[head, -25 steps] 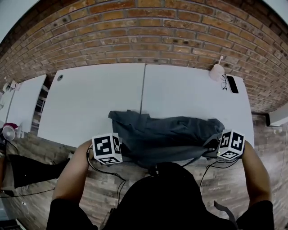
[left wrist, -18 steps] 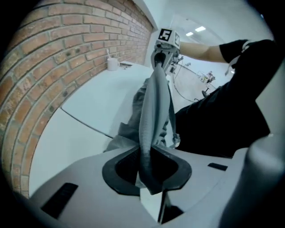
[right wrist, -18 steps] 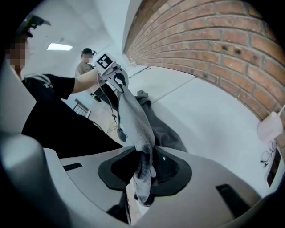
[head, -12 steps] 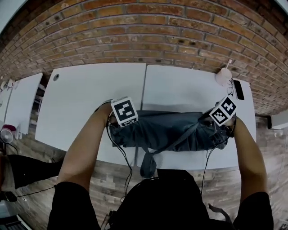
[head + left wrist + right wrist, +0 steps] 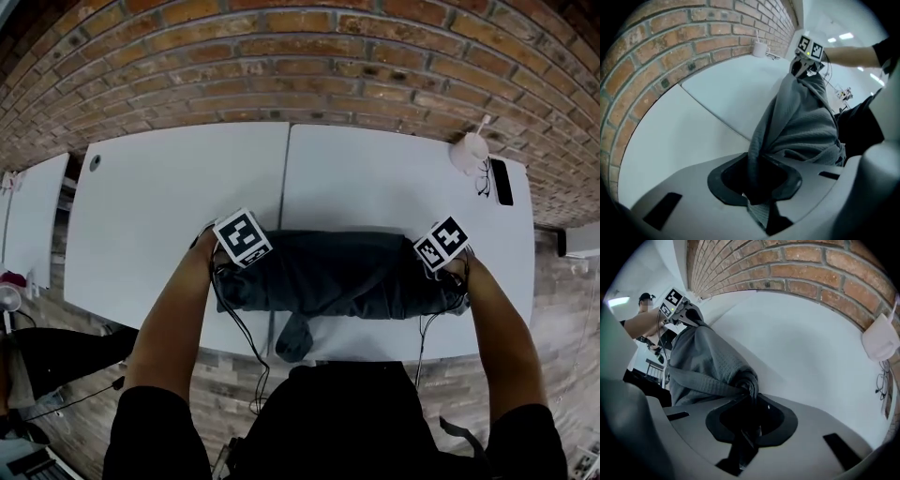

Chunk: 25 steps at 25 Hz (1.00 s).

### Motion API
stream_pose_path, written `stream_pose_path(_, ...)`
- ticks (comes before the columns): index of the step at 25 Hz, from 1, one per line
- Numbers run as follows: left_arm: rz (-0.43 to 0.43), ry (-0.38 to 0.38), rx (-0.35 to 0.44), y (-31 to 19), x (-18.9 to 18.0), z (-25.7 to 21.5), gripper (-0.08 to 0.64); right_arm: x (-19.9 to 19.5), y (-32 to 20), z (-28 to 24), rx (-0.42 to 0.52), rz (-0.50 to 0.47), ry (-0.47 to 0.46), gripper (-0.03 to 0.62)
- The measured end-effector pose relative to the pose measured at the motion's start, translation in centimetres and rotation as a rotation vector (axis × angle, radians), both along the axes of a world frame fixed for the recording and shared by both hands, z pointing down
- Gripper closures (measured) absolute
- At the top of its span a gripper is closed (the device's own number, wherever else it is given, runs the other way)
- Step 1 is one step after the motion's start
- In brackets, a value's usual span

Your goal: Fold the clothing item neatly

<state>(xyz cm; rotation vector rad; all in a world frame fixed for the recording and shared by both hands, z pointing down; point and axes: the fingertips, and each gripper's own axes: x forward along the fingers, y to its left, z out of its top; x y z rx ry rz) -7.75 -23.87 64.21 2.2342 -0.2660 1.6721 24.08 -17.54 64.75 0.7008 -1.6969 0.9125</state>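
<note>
My one dark grey, waffle-knit garment point(image 5: 342, 277) lies as a long folded band along the near edge of two joined white tables point(image 5: 169, 206). My left gripper point(image 5: 757, 185) pinches one end. My right gripper point(image 5: 749, 420) has just been closing its jaws on the other end.

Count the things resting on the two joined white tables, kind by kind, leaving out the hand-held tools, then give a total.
grey garment: 1
white cup: 1
glasses: 1
dark phone: 1
Total: 4
</note>
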Motion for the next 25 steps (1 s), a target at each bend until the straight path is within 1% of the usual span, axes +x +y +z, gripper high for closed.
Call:
stream_pose_path(3, -0.051, 0.039, 0.005, -0.1, -0.1, 0.1, 0.5, 0.0, -0.1, 0.1, 0.005, 0.052, -0.001, 0.546)
stream_pose_path(5, -0.087, 0.05, 0.038, -0.4, -0.1, 0.0, 0.5, 0.3, -0.2, 0.2, 0.036, 0.072, -0.012, 0.546)
stream_pose_path(6, -0.12, 0.056, 0.068, -0.6, -0.3, -0.2, 0.485, 0.5, -0.2, 0.1, 0.06, 0.096, -0.026, 0.535)
stream_pose_path(7, -0.165, 0.067, 0.109, -1.1, -0.9, -0.5, 0.45, 0.9, -0.3, 0.0, 0.087, 0.138, -0.048, 0.504)
stream_pose_path(8, -0.217, 0.082, 0.152, -1.5, -1.6, -1.0, 0.391, 1.4, -0.5, -0.4, 0.122, 0.194, -0.076, 0.445)
stream_pose_path(9, -0.271, 0.101, 0.19, -1.8, -2.5, -1.6, 0.35, 2.1, -0.8, -1.2, 0.171, 0.259, -0.106, 0.391)
stream_pose_path(10, -0.321, 0.118, 0.221, -1.8, -3.5, -2.3, 0.349, 3.0, -1.0, -2.4, 0.238, 0.326, -0.134, 0.376)
stream_pose_path(13, -0.417, 0.147, 0.323, -0.7, -6.9, -4.5, 0.351, 5.7, -0.5, -7.1, 0.478, 0.52, -0.195, 0.374)
stream_pose_path(15, -0.464, 0.137, 0.43, 0.5, -9.6, -6.2, 0.398, 6.6, 0.8, -10.4, 0.615, 0.615, -0.23, 0.374)
stream_pose_path(16, -0.486, 0.13, 0.491, 1.3, -10.8, -7.2, 0.462, 6.4, 1.8, -11.9, 0.672, 0.647, -0.258, 0.374)
stream_pose_path(17, -0.509, 0.133, 0.542, 2.5, -11.7, -8.2, 0.545, 5.8, 3.1, -13.4, 0.723, 0.669, -0.294, 0.376)
stream_pose_path(18, -0.536, 0.157, 0.57, 3.9, -12.1, -9.1, 0.561, 4.9, 4.5, -14.8, 0.771, 0.685, -0.329, 0.386)
stream_pose_path(19, -0.568, 0.206, 0.571, 5.6, -12.1, -10.0, 0.561, 3.9, 6.1, -16.1, 0.822, 0.698, -0.353, 0.453)
stream_pose_path(20, -0.605, 0.276, 0.553, 7.4, -11.7, -10.8, 0.561, 2.8, 7.5, -17.1, 0.872, 0.707, -0.36, 0.512)
stream_pose_path(21, -0.641, 0.35, 0.53, 9.1, -11.2, -11.5, 0.561, 1.7, 8.9, -17.9, 0.915, 0.708, -0.355, 0.585)
stream_pose_path(23, -0.706, 0.476, 0.5, 12.1, -10.3, -13.0, 0.562, -0.8, 11.4, -19.1, 0.975, 0.684, -0.345, 0.591)
stream_pose_path(24, -0.73, 0.522, 0.495, 13.3, -10.1, -13.6, 0.563, -2.1, 12.6, -19.7, 0.996, 0.665, -0.35, 0.591)
stream_pose_path(25, -0.742, 0.553, 0.496, 14.4, -9.8, -14.1, 0.563, -3.3, 13.8, -20.2, 1.013, 0.648, -0.362, 0.591)
